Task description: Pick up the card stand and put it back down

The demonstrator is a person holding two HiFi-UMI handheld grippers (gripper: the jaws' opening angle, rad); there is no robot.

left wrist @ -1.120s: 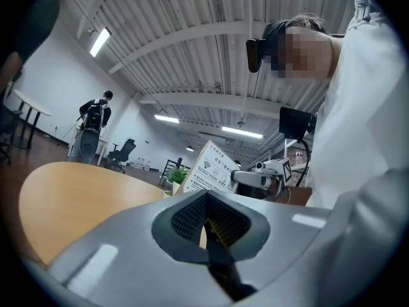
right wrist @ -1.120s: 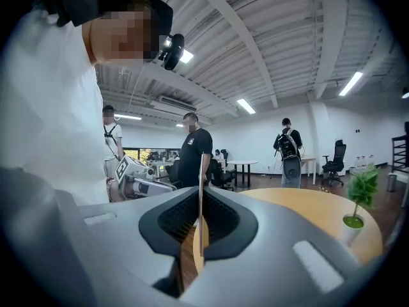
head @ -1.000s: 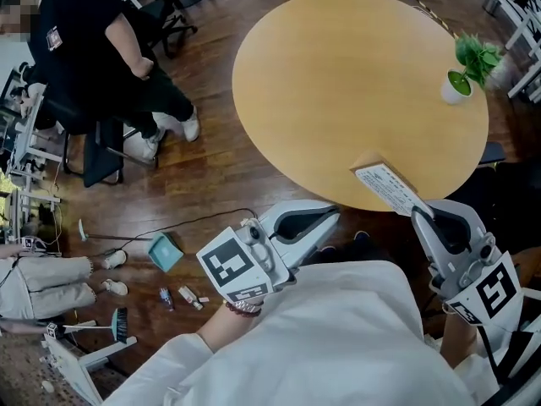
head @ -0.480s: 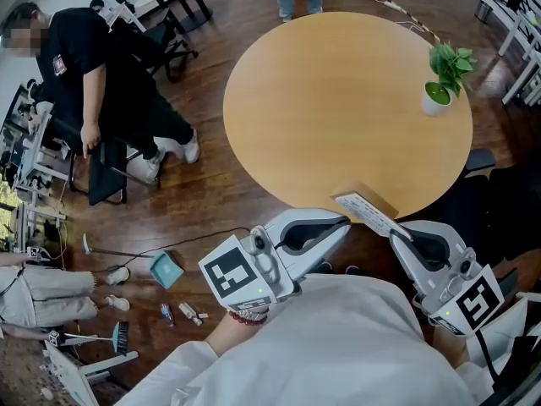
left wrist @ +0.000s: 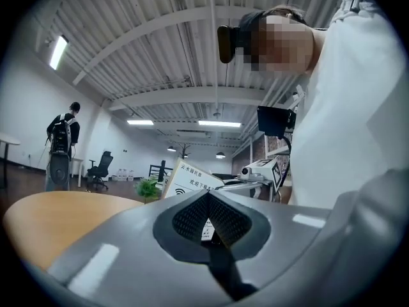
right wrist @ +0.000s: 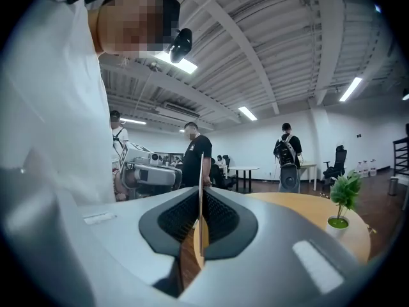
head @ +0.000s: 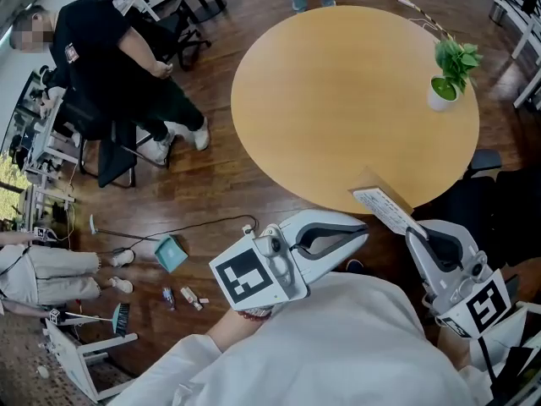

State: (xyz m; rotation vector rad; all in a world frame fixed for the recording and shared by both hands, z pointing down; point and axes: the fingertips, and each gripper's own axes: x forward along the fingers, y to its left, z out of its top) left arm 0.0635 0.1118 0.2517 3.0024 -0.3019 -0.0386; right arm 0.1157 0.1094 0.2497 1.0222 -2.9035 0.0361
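The card stand (head: 385, 203), a white printed card in a small wooden base, is at the near edge of the round wooden table (head: 338, 83). My right gripper (head: 417, 232) is shut on the card's near end. In the right gripper view the card (right wrist: 200, 190) stands edge-on between the pads, with the wooden base (right wrist: 203, 238) below it. I cannot tell whether the stand touches the table. My left gripper (head: 362, 237) is shut on nothing, just left of the stand below the table's rim. In the left gripper view the tilted card (left wrist: 190, 178) shows beyond the closed jaws.
A small potted plant (head: 448, 74) stands at the table's far right. A person in black (head: 110, 49) sits on a chair at the far left. A teal dustpan (head: 169, 252), a cable and small items lie on the wooden floor to the left.
My left gripper has moved right, closer to the card stand. The right gripper keeps its hold on the card. The head camera has shifted, and the seated person has moved an arm.
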